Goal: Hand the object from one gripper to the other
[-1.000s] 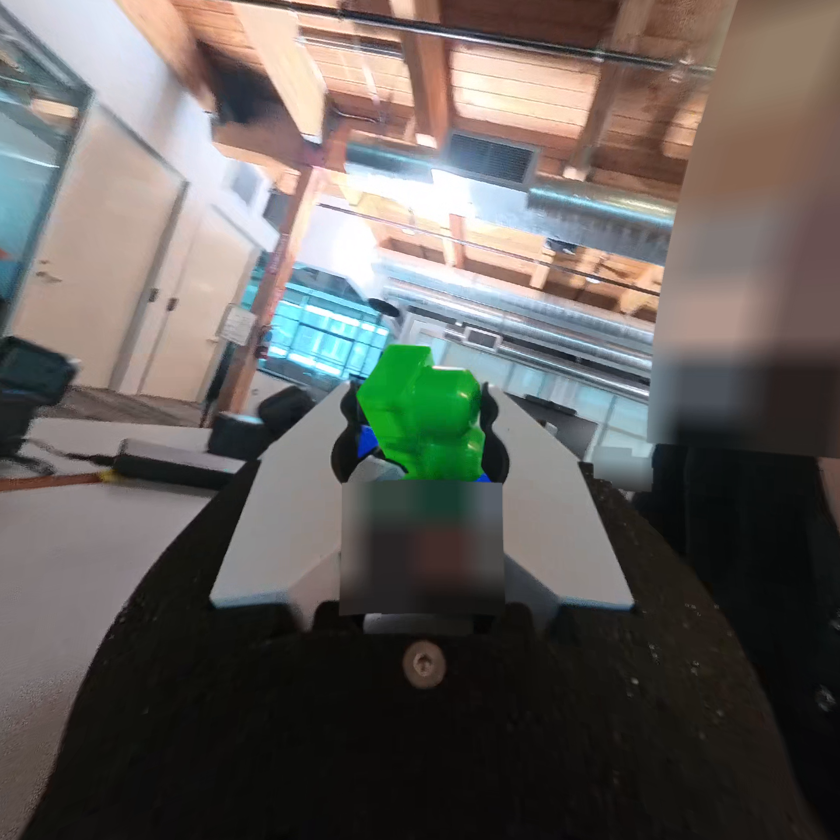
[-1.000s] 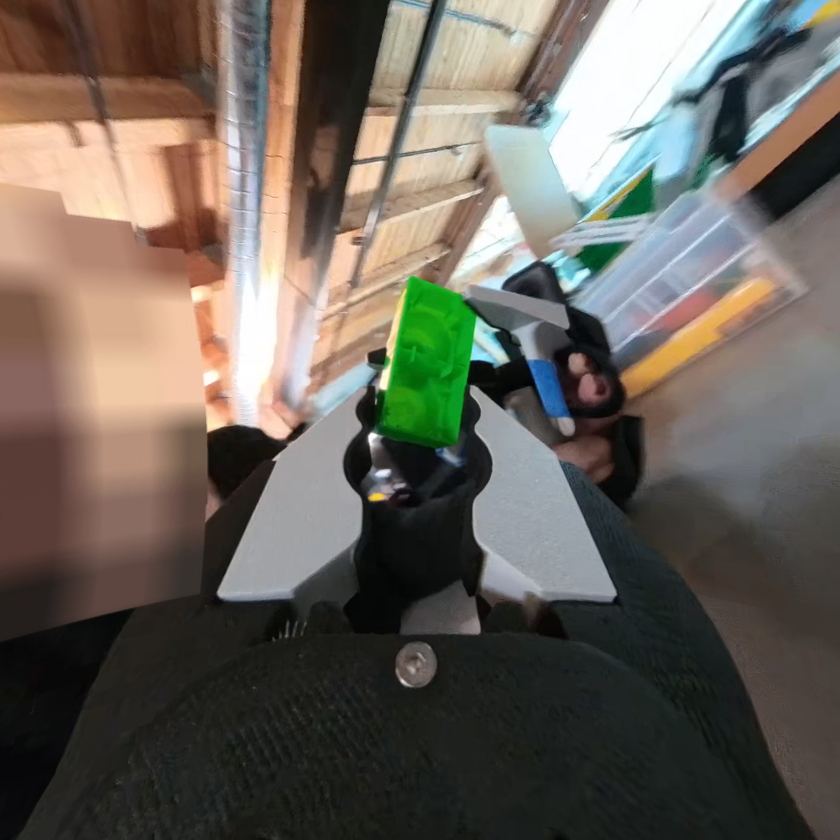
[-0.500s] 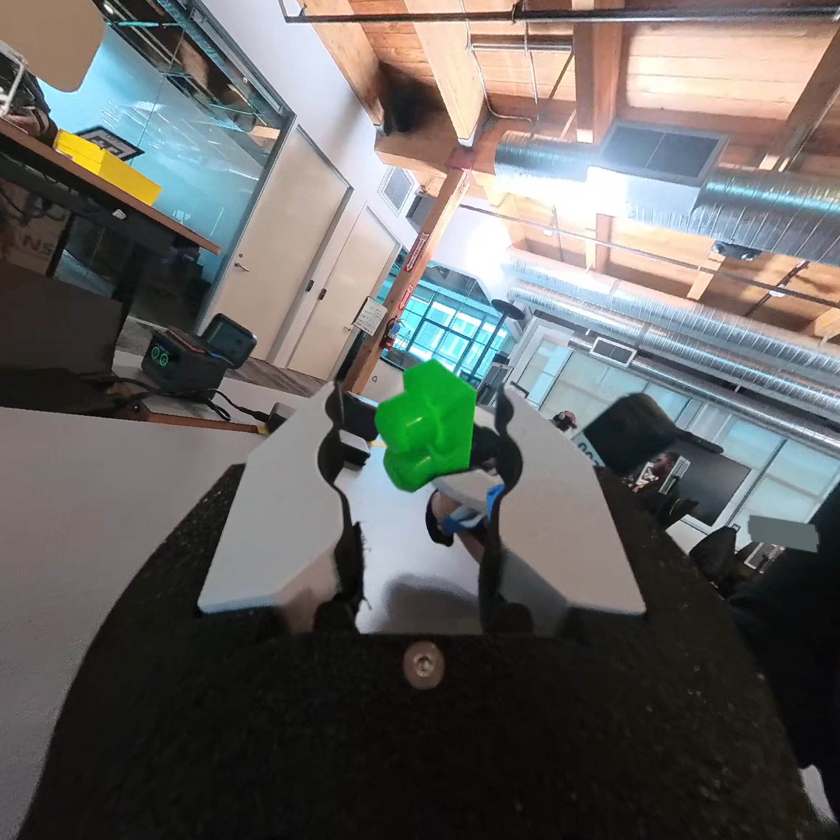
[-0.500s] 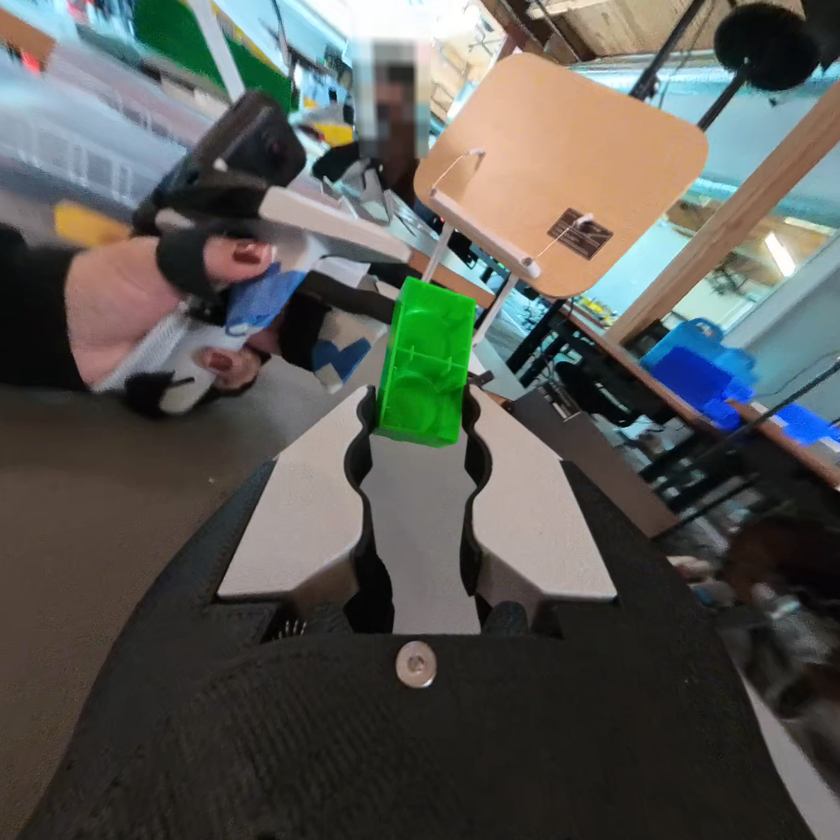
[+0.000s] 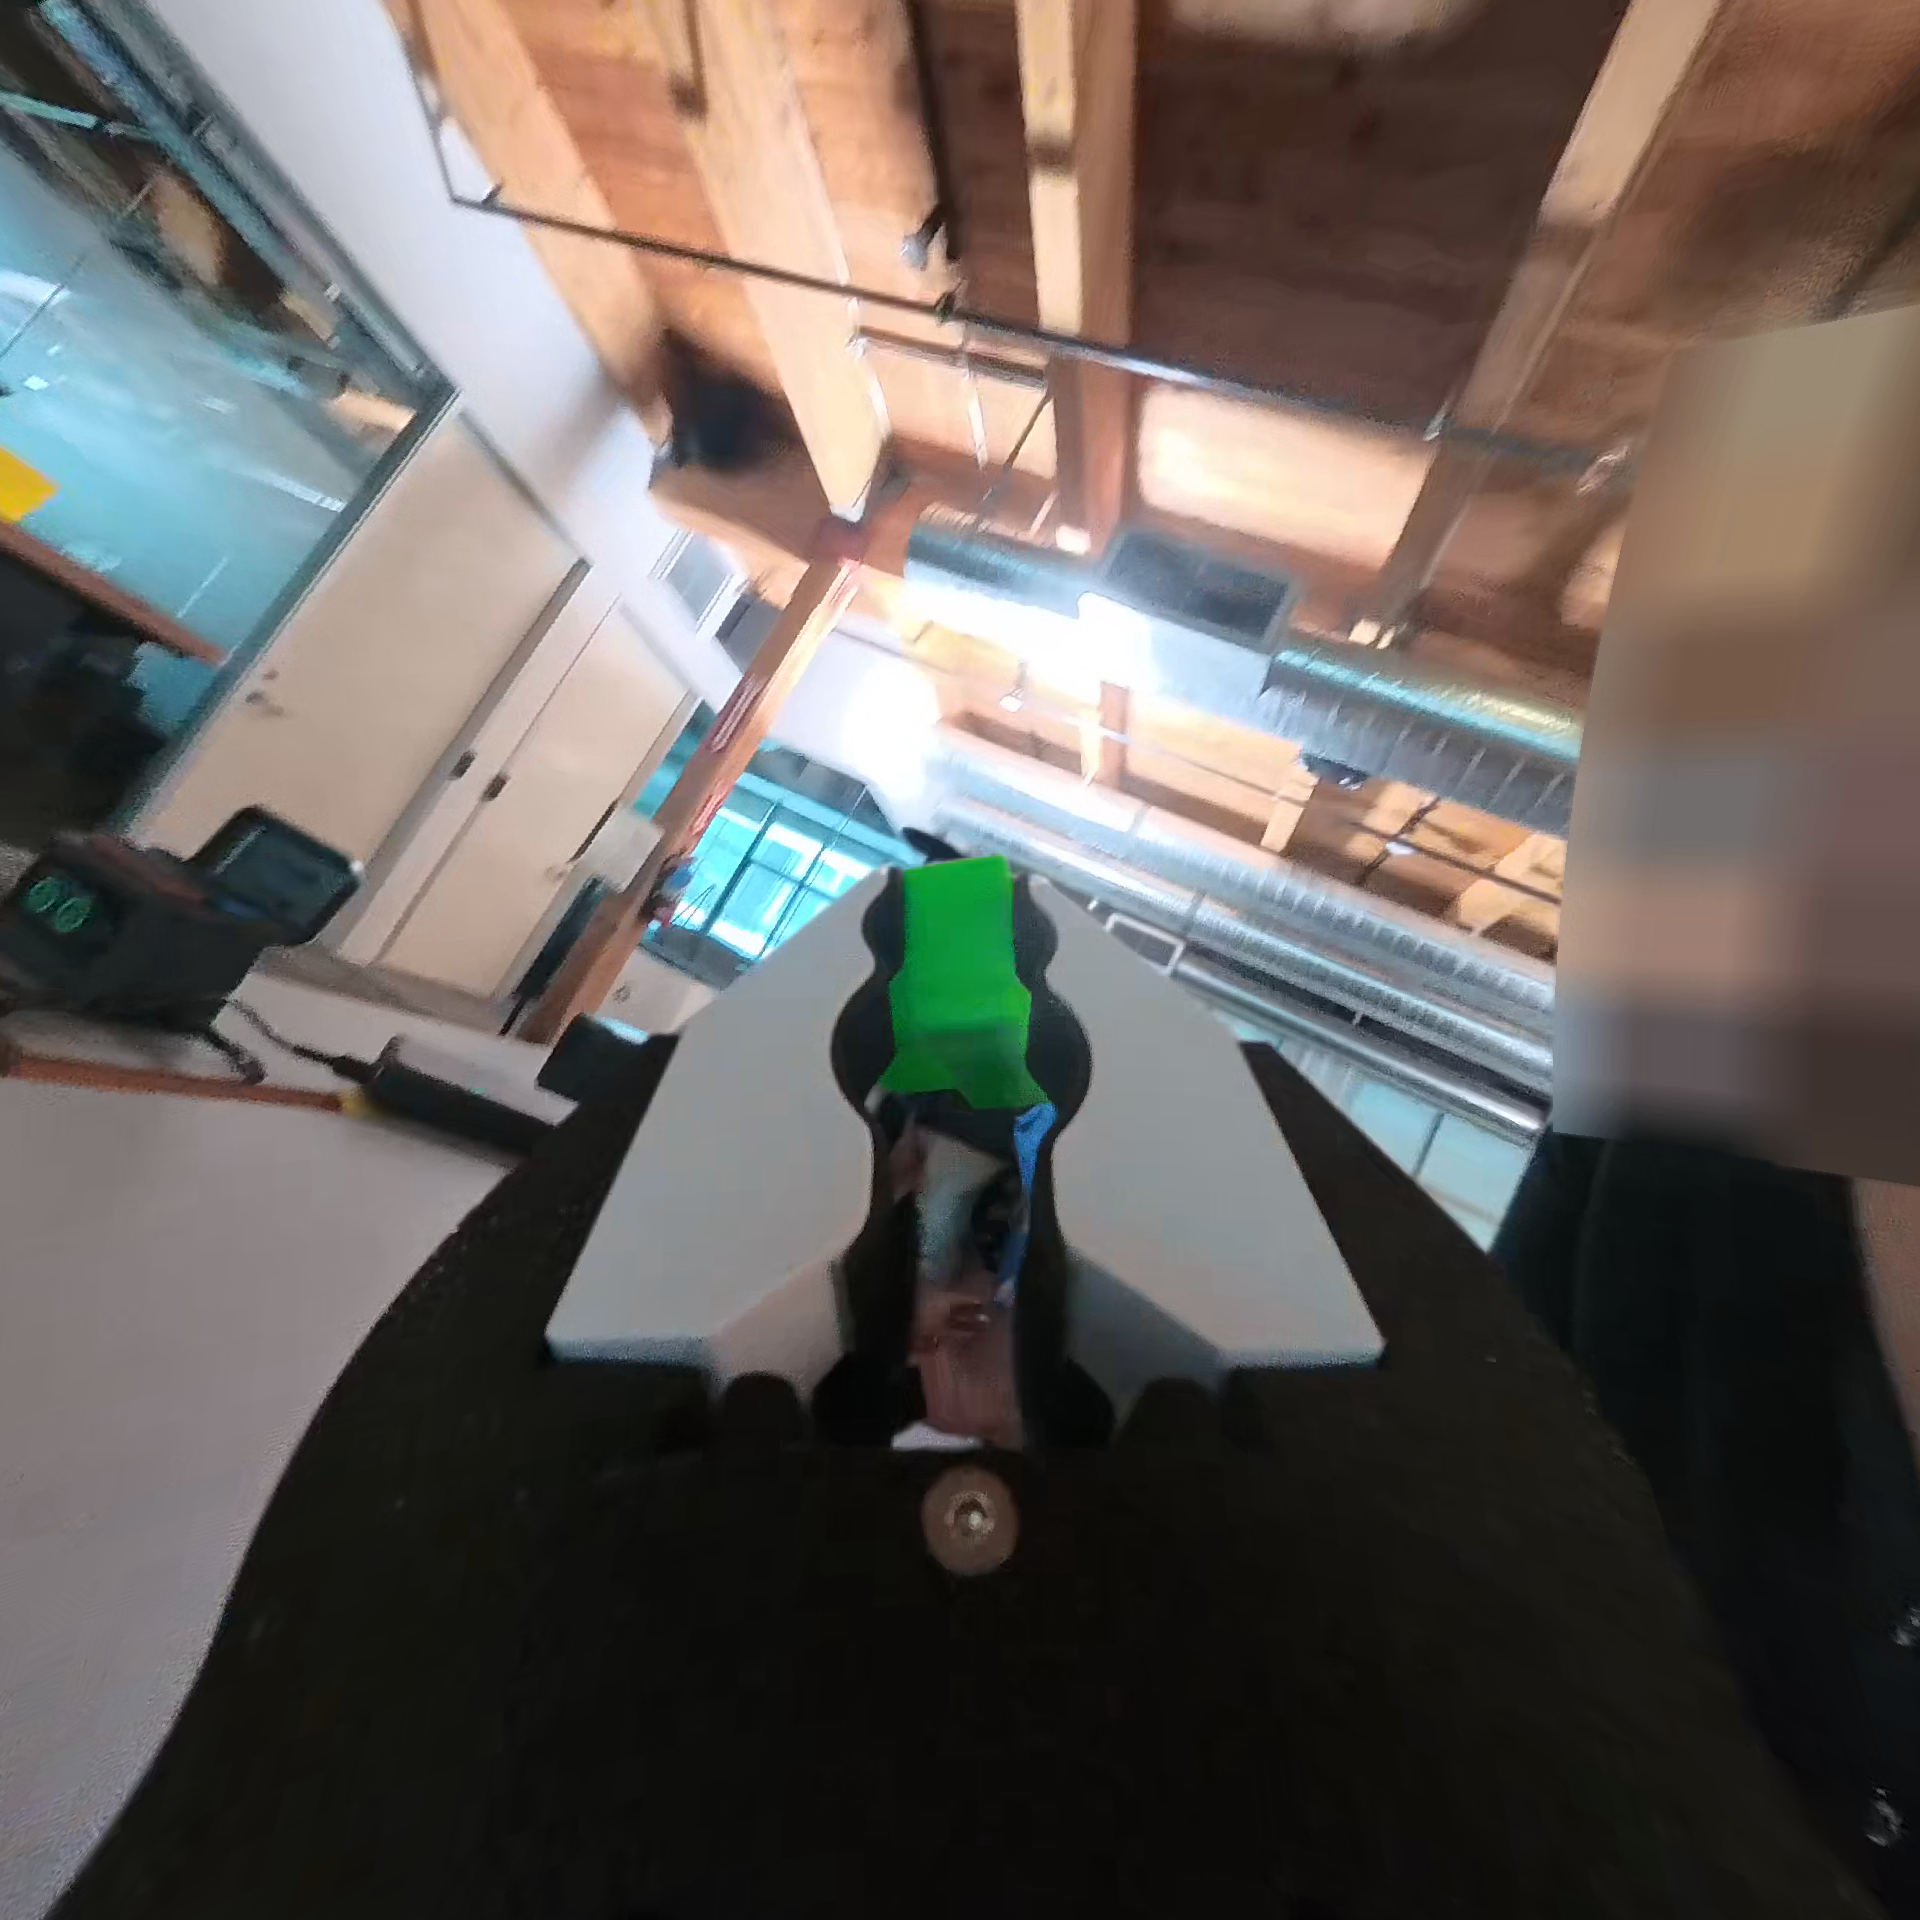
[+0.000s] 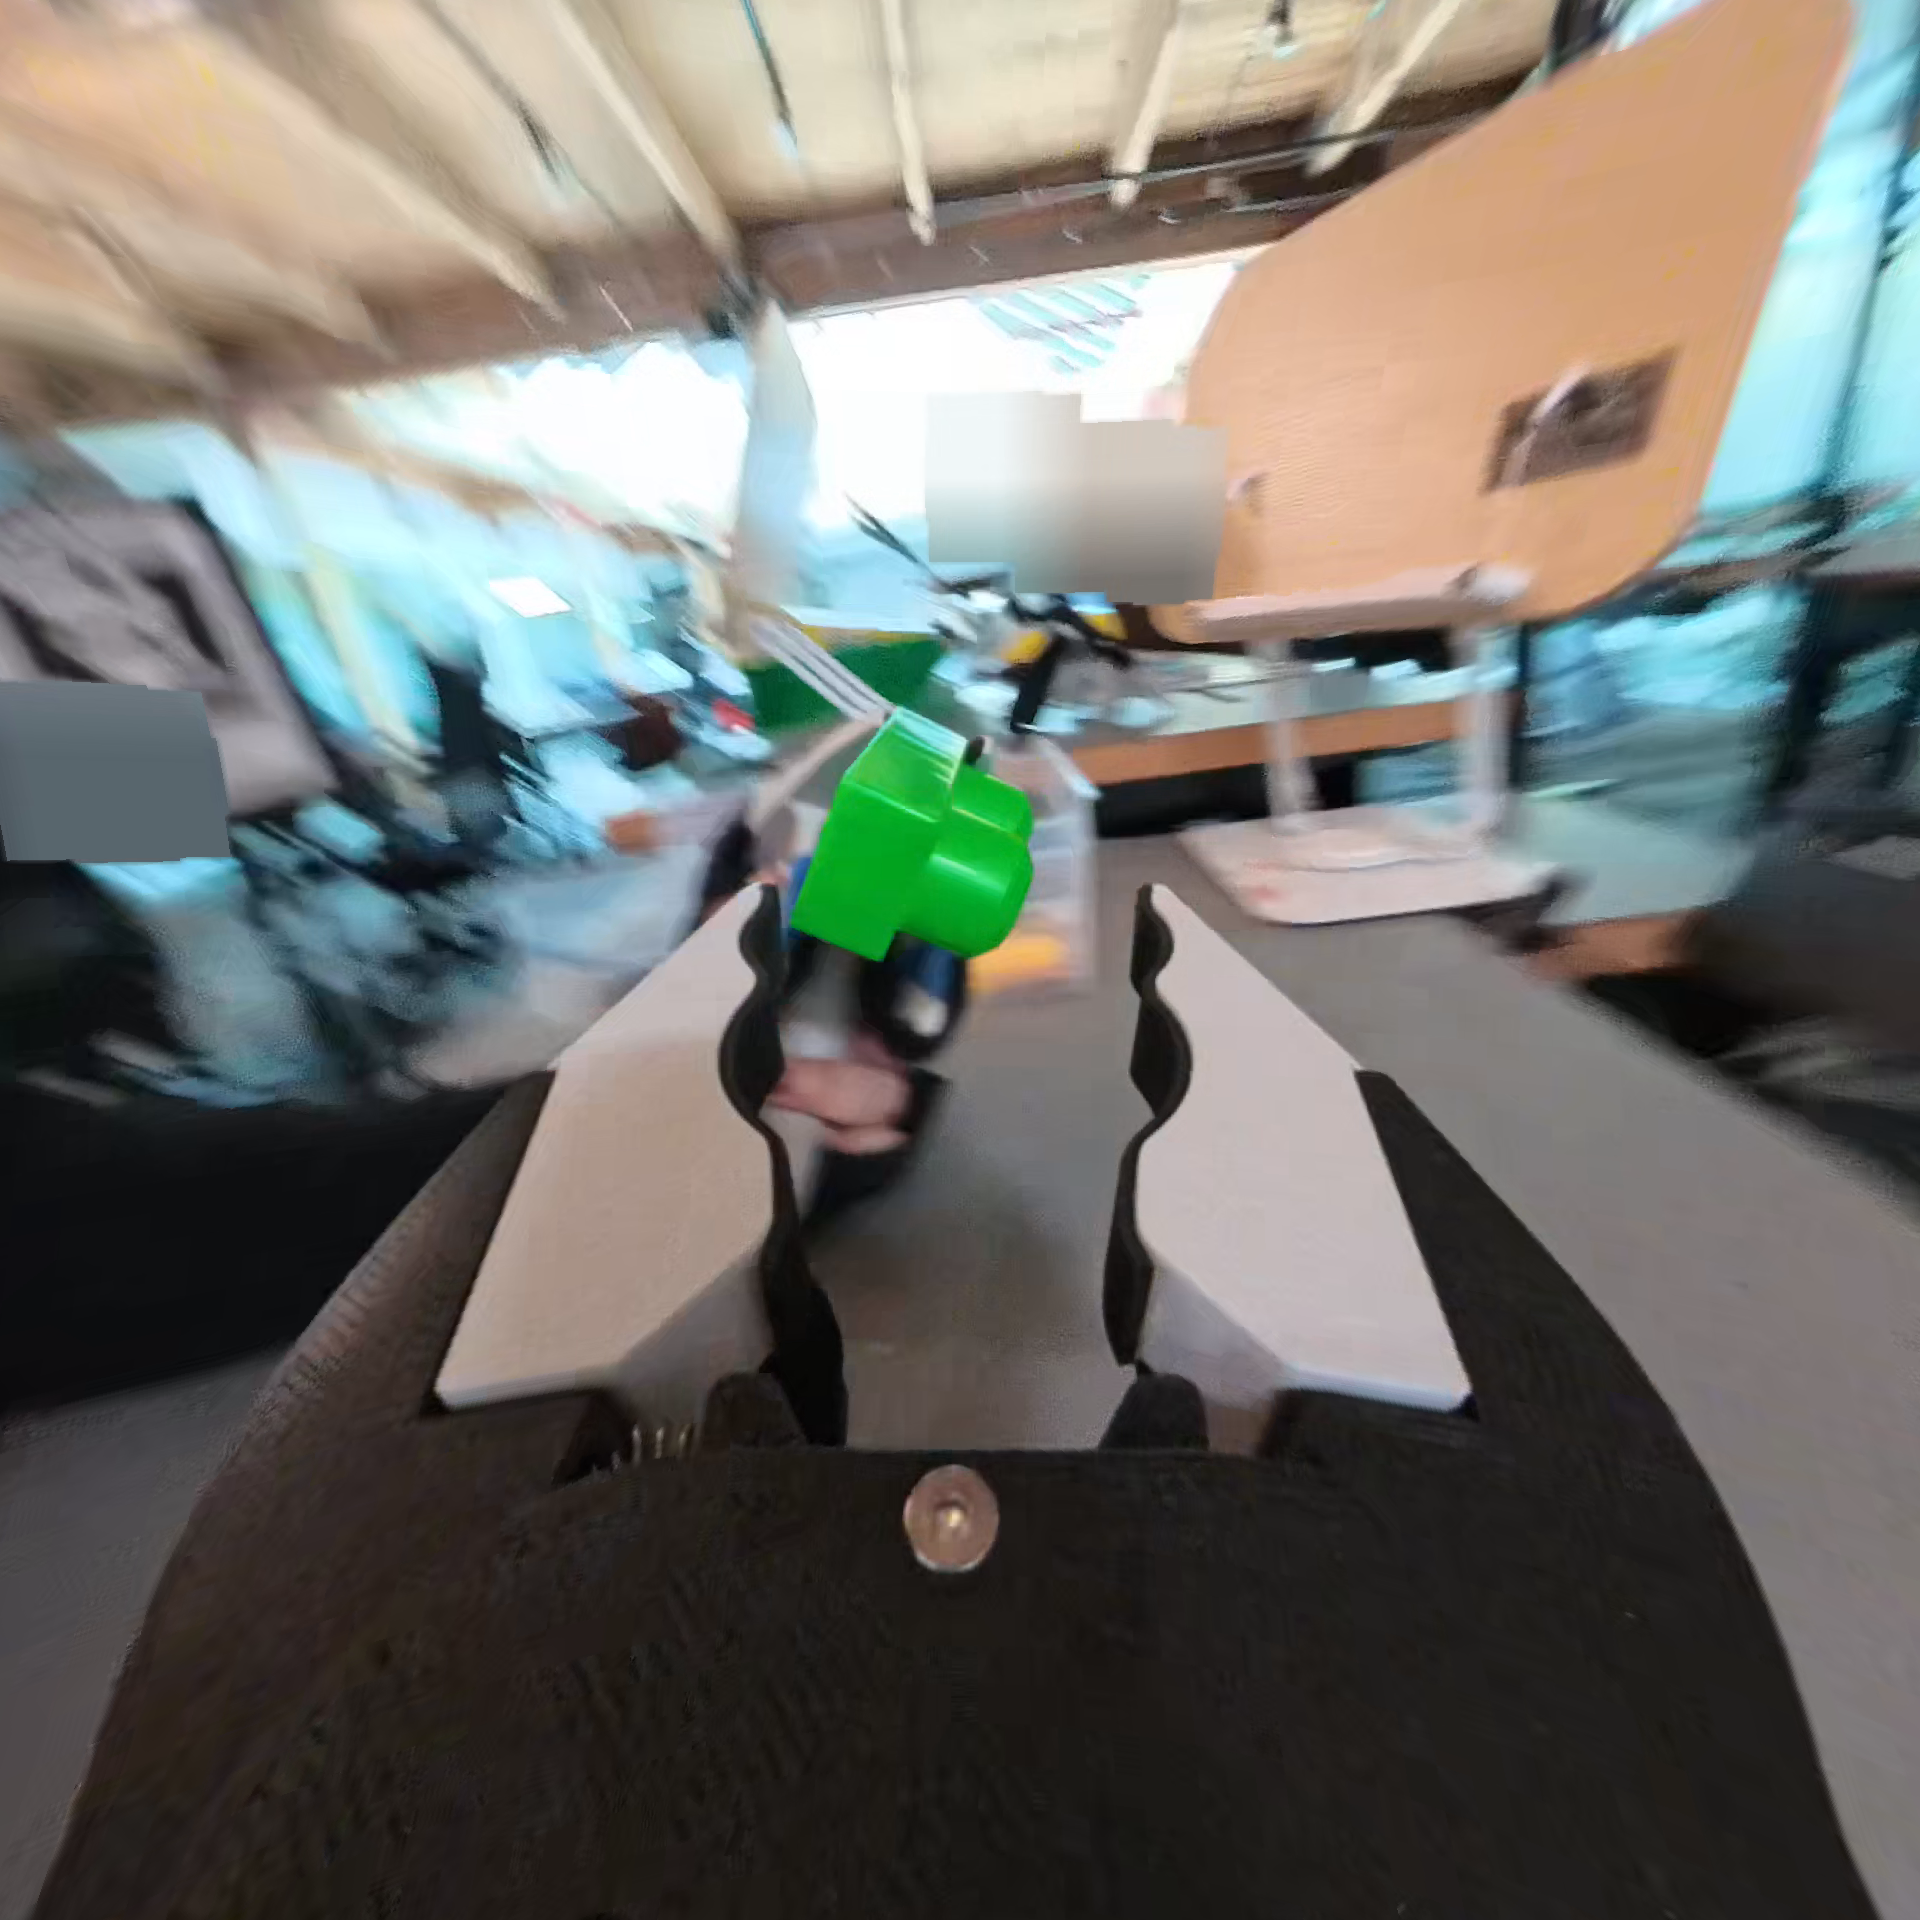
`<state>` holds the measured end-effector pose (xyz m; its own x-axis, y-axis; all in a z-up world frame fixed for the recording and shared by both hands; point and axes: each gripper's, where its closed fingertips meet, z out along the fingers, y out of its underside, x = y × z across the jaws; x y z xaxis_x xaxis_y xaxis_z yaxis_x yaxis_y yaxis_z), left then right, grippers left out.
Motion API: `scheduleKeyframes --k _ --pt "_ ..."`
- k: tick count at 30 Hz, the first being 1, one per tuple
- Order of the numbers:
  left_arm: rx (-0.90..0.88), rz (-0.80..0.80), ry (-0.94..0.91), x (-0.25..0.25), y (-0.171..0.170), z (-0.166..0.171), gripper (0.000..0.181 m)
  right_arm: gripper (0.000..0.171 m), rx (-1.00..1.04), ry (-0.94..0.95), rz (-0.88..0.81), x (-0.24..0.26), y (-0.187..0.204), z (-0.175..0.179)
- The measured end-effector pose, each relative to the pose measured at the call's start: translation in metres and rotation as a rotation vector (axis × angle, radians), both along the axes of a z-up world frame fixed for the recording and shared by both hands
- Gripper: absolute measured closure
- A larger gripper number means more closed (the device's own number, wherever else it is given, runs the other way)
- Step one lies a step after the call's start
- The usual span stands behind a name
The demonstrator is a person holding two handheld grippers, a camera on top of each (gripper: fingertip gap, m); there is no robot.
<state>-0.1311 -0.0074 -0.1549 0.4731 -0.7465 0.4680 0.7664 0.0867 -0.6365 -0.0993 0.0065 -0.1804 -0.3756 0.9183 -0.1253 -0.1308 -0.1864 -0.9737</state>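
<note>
Block (image 5: 956, 987) lodged between fingers (image 5: 758, 1122) of left gripper (image 5: 958, 904), near their tips. In right wrist view, block (image 6: 914, 847) ahead of right gripper (image 6: 951, 904), beyond its left fingertip, outside the gap. Bench (image 5: 156, 1247) left of left gripper, below it.

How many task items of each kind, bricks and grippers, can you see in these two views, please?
Green brick: 1, clamped in the left gripper
Grippers: 2, the left one and the right gripper, which is open and empty
Total: 3
</note>
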Motion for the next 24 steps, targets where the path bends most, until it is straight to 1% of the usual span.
scheduleKeyframes --k 2,4,5,7,9,11,13,14,16,18,19,21,24 --pt "0.034 -0.003 0.025 0.003 -0.004 0.004 0.163 0.102 -0.259 -0.015 0.183 0.004 -0.003 0.006" --pt "0.041 0.012 0.104 0.011 -0.003 0.003 0.163 0.101 -0.379 -0.050 0.273 0.004 -0.005 0.004" --pt "0.042 0.017 0.134 0.015 -0.003 0.002 0.163 0.107 -0.397 -0.071 0.284 0.003 -0.006 0.002" --pt "0.044 0.029 0.150 0.017 -0.002 0.001 0.163 0.125 -0.386 -0.057 0.314 0.005 -0.011 0.004" --pt "0.046 0.041 0.144 0.015 -0.001 0.001 0.163 0.126 -0.324 -0.066 0.276 0.003 -0.012 0.001" --pt "0.022 0.094 0.171 0.012 0.003 -0.002 0.158 0.127 -0.216 -0.046 0.163 0.001 -0.005 -0.001" --pt "-0.026 0.206 0.214 0.004 0.011 -0.006 0.132 0.127 -0.056 -0.005 -0.077 -0.002 0.015 -0.002" --pt "-0.052 0.287 0.242 -0.003 0.015 -0.009 0.128 0.127 0.035 0.026 -0.213 0.000 0.026 -0.001" --pt "-0.087 0.441 0.275 -0.019 0.016 -0.013 0.128 0.126 0.206 0.061 -0.468 0.007 0.044 0.001" --pt "-0.118 0.549 0.292 -0.033 0.015 -0.015 0.128 0.126 0.346 0.042 -0.665 0.017 0.053 -0.003" --pt "-0.128 0.576 0.301 -0.036 0.015 -0.016 0.128 0.127 0.409 0.045 -0.719 0.021 0.052 -0.002" --pt "-0.146 0.591 0.304 -0.039 0.015 -0.017 0.131 0.127 0.483 0.050 -0.772 0.029 0.042 0.000" --pt "-0.156 0.567 0.303 -0.034 0.018 -0.019 0.132 0.126 0.502 0.032 -0.787 0.051 0.023 -0.002"
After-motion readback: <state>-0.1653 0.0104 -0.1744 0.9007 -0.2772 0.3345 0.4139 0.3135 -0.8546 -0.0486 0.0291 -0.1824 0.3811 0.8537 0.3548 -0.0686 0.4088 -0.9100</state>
